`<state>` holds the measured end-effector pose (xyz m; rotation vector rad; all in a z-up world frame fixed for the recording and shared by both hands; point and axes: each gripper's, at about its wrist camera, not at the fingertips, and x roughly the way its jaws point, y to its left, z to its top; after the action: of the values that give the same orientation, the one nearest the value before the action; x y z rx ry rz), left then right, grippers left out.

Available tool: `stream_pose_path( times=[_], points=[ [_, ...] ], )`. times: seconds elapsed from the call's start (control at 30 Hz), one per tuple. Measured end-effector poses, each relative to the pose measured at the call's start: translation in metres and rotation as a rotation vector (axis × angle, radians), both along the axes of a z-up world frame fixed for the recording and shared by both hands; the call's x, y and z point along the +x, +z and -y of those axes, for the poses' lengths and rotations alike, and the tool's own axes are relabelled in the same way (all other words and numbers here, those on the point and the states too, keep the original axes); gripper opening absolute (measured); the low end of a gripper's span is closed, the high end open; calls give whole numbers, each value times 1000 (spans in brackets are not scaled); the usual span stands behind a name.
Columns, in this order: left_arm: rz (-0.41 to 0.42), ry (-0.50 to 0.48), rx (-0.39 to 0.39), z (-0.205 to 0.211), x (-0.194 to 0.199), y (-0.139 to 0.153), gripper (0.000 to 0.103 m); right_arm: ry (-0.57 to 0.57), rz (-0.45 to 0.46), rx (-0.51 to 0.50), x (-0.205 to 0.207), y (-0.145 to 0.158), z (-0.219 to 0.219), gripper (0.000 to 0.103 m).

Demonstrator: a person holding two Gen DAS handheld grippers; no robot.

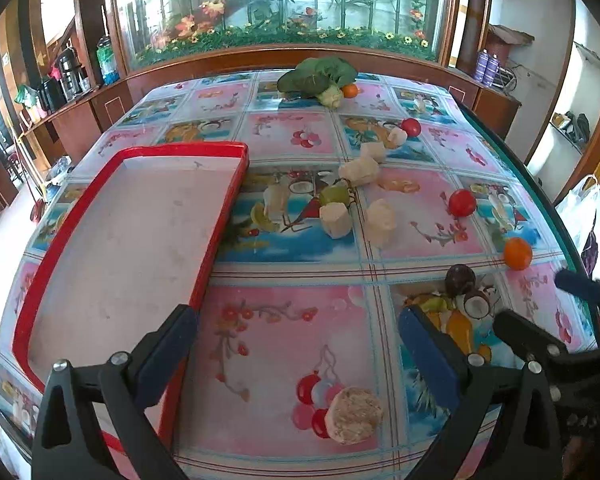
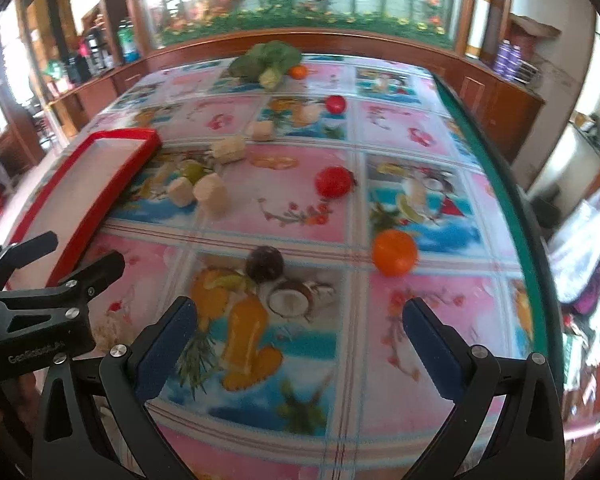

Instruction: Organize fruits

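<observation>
The left gripper (image 1: 298,344) and right gripper (image 2: 300,330) both hang wide open and empty over the table (image 1: 268,320), a pale round chunk (image 1: 354,414) just under the left one. The round fruit could roll off the near edge if nudged, especially the orange (image 2: 394,252). The red tray (image 1: 216,204) holds nothing; tomatoes (image 2: 334,182), a dark fruit (image 2: 265,263) and pale chunks lie scattered beside it.
</observation>
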<state>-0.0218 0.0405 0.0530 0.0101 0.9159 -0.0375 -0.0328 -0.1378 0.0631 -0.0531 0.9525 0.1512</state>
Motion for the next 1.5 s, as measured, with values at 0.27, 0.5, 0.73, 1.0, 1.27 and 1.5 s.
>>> stream_pose_path(
  times=[0.27, 0.5, 0.73, 1.0, 1.27, 1.5],
  points=[
    [-25, 7, -3, -12, -3, -4, 102, 130, -7, -1, 32, -14, -14, 76],
    [-30, 0, 16, -14, -2, -4, 102, 190, -75, -10, 48, -36, -22, 35],
    [-51, -9, -2, -8, 8, -8, 102, 207, -90, 31, 44, -40, -19, 27],
    [-76, -13, -84, 18, 46, -10, 102, 187, -67, 36, 30, -30, 2, 27],
    [-118, 23, -159, 43, 77, -23, 92, 176, -57, 32, 20, -30, 23, 27],
    [-153, 58, -166, 55, 97, -38, 78, 190, -59, 61, 21, -32, 32, 28]
  ],
)
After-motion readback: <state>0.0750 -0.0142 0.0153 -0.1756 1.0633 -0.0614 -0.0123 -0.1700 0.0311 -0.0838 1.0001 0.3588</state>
